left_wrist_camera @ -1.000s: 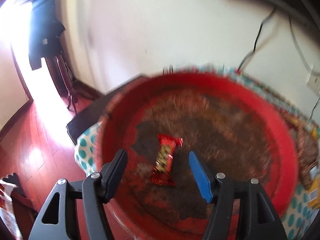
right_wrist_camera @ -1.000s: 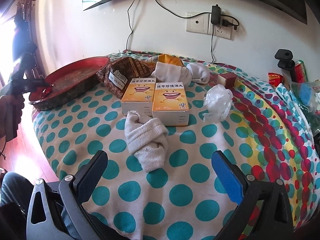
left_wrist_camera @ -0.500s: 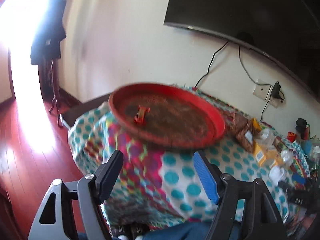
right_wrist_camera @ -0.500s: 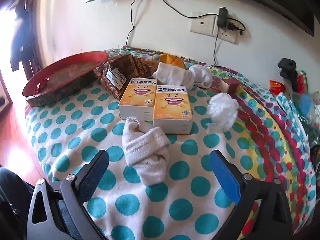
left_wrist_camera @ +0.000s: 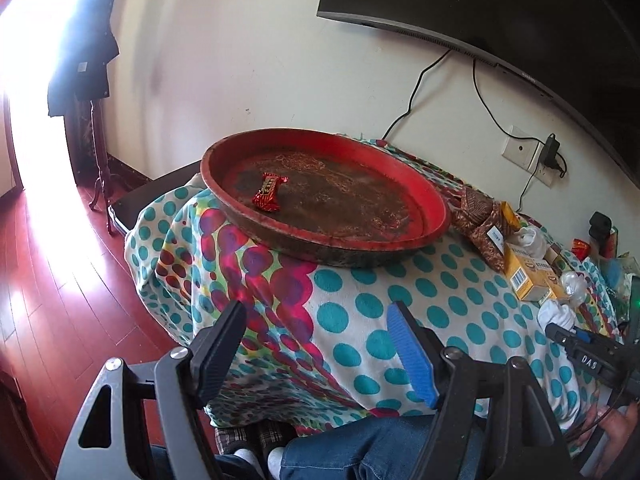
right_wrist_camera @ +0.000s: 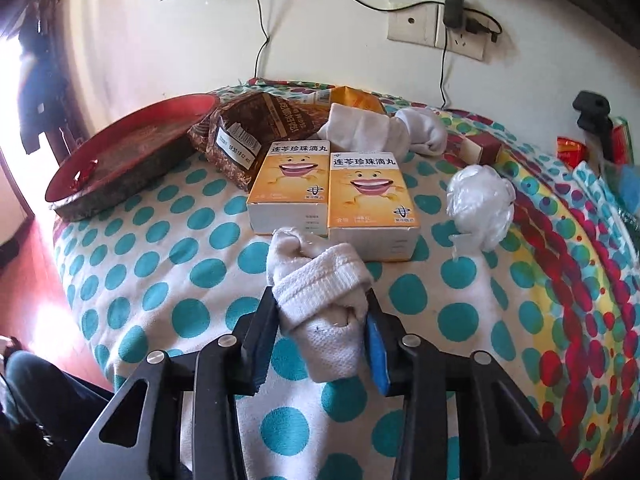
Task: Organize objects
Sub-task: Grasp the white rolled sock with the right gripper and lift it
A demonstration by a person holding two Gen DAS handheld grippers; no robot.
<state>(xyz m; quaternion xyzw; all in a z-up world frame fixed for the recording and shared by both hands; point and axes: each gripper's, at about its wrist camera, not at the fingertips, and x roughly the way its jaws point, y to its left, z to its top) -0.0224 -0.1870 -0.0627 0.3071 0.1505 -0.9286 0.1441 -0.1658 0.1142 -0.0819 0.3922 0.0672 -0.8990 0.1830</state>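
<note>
**Right gripper closes on a sock; left gripper hangs wide off the table edge**

Now the right gripper (right_wrist_camera: 322, 328) sits low in the centre of its view, and its jaws have just been closing on the rolled white sock (right_wrist_camera: 320, 300) between them. The black pad presses the sock's left side and the blue pad its right, so the sock is pinched while it lies on the dotted cloth (right_wrist_camera: 168, 264). Just above the sock, two yellow boxes (right_wrist_camera: 332, 188) lie side by side, the sock's far end touching their near faces. A brown packet (right_wrist_camera: 248, 136) lies at the boxes' upper left, a second sock (right_wrist_camera: 384, 130) above them, and a crumpled clear bag (right_wrist_camera: 480, 204) to their right. The red tray (right_wrist_camera: 132, 152) stands at the left of the frame, near the cloth's edge.

In the left view, the left gripper (left_wrist_camera: 316, 348) fills the bottom of the frame with its jaws wide and nothing between them, above the cloth's draped edge. The tray (left_wrist_camera: 428, 200) sits mid-frame, well beyond the fingertips, with one red candy (left_wrist_camera: 269, 197) lying on its worn floor toward the left side. The right gripper (left_wrist_camera: 568, 334) shows at the far right edge, by the sock. Blue jeans (left_wrist_camera: 372, 448) cross the bottom.
</note>
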